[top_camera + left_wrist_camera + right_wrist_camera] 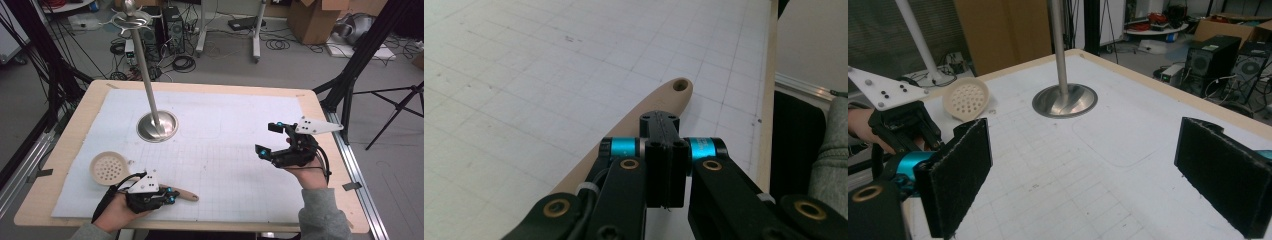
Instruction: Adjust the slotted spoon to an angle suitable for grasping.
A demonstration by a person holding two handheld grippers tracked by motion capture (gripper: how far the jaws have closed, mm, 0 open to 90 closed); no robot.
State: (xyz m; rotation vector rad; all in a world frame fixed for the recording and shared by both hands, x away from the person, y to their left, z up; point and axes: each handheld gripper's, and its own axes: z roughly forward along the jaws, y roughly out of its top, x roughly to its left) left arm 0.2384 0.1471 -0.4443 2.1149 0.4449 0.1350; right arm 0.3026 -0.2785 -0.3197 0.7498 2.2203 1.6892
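The grey floor (300,70) behind the wooden table (65,145) was covered with cables (182,62). Computer towers (172,22) stood far left, cardboard boxes (320,17) far right.

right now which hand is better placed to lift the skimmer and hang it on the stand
Left. The left gripper is already shut on the skimmer handle. The right gripper is open, holds nothing and sits apart from it, though the stand lies between them.

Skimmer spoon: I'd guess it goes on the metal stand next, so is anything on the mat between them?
Nothing visible does. The left gripper is shut on the skimmer spoon, and only bare white mat lies between it and the metal stand.
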